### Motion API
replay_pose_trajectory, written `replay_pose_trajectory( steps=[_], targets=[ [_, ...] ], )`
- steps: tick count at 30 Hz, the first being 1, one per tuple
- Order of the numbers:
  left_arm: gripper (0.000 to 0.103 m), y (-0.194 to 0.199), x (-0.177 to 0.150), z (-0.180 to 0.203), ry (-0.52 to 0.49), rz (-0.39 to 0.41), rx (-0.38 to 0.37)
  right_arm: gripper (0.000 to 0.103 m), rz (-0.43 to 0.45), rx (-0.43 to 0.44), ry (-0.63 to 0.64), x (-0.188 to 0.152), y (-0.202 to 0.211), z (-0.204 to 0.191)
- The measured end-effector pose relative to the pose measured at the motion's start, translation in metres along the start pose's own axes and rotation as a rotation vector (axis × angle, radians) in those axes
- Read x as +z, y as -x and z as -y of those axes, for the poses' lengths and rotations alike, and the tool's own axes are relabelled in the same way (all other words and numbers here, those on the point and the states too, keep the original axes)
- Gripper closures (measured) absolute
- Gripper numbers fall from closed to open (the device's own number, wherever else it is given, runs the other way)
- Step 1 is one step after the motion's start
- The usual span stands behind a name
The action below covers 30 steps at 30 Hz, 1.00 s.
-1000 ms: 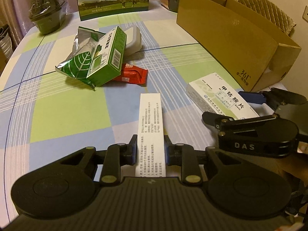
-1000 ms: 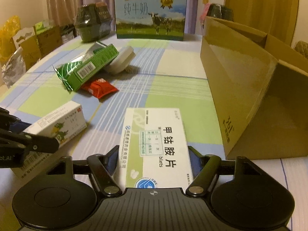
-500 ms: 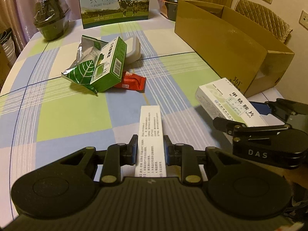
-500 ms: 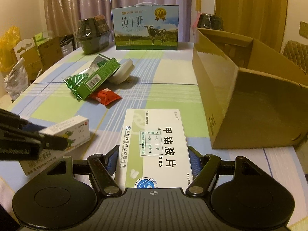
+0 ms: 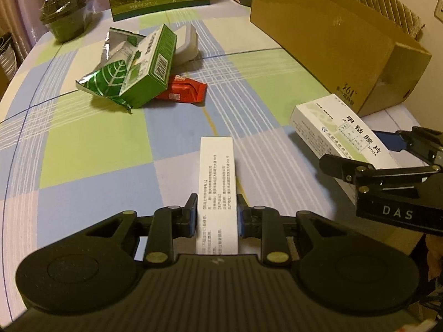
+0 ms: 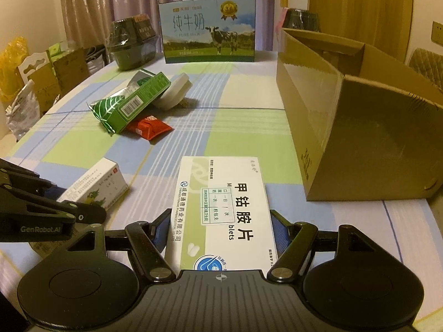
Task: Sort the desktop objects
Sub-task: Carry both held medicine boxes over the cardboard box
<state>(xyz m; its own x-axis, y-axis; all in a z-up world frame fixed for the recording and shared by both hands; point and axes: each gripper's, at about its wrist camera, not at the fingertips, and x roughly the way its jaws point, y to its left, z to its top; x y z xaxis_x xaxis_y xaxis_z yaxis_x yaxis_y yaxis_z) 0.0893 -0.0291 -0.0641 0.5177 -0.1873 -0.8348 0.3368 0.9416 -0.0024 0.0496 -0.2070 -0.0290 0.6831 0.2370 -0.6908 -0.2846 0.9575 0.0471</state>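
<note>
Left gripper (image 5: 216,218) fingers pinching a narrow white box (image 5: 217,182), right gripper (image 6: 220,229) fingers clamped on a wide white box (image 6: 221,207), both raised over the bench (image 5: 91,149) near the carton (image 6: 360,127).

Through the right wrist camera I see my right claw (image 6: 220,231) clamped on the wide sides of a white-and-green tablet box (image 6: 221,210), held above the checked counter (image 6: 249,127). At the left edge, my left claw (image 6: 49,210) grips a smaller white box (image 6: 95,186). To the right stands an open cardboard carton (image 6: 346,127). Farther back lie a green box (image 6: 138,101), a red packet (image 6: 149,127) and a milk case (image 6: 207,30).
</note>
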Motion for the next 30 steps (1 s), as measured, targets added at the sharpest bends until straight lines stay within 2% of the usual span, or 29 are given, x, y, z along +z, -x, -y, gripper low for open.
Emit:
replay_pose_trajectory(
  steps=[9,17,30],
  targets=[
    [0.082,0.022,0.007,0.001,0.01,0.049,-0.004,0.035,0.048,0.007,-0.005,0.011,0.013,-0.001],
    [0.082,0.053,0.024,0.008,0.02,0.114,-0.014,0.035,0.114,0.004,-0.001,0.023,0.043,-0.004],
    [0.082,0.093,0.06,0.047,-0.007,0.193,-0.046,0.035,0.231,-0.03,-0.025,0.058,0.093,0.023]
  ],
)
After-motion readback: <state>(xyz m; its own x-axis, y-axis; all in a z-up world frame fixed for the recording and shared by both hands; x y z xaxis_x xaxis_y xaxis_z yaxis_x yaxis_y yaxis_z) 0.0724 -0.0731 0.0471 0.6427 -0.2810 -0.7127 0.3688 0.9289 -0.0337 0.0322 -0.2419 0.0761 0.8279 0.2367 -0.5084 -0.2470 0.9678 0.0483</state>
